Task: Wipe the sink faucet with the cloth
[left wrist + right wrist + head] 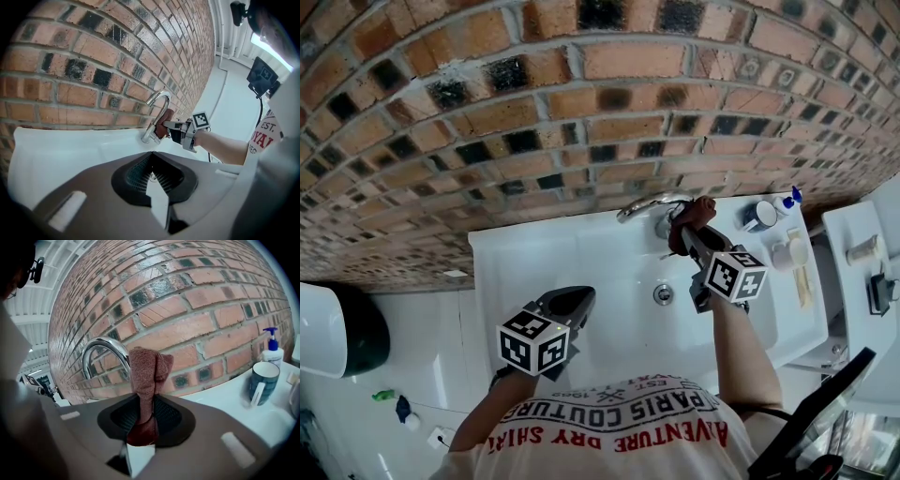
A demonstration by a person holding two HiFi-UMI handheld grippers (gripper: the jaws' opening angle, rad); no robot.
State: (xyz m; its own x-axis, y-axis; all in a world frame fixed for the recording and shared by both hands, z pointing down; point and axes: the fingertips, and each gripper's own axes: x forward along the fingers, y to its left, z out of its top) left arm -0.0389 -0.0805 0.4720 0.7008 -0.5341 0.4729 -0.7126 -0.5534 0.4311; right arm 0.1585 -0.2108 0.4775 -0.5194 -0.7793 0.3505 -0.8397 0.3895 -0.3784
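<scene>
A chrome faucet (645, 206) curves out from the back of the white sink (525, 272) under the brick wall. My right gripper (686, 234) is shut on a reddish-brown cloth (694, 217), and the cloth sits against the faucet's base on its right side. In the right gripper view the cloth (146, 376) stands up from the jaws, with the faucet (104, 351) arching just behind it to the left. My left gripper (579, 302) hovers over the basin's left half, shut with nothing in it. From the left gripper view I see the faucet (158, 110), the cloth (164, 125) and the right gripper (180, 130) ahead.
The drain (663, 294) lies in the basin between the two grippers. A blue mug (759, 216), a soap pump bottle (787, 201) and a pale cup (793, 251) stand on the sink's right ledge. A white unit (862, 253) sits further right, a dark-and-white bin (337, 330) at left.
</scene>
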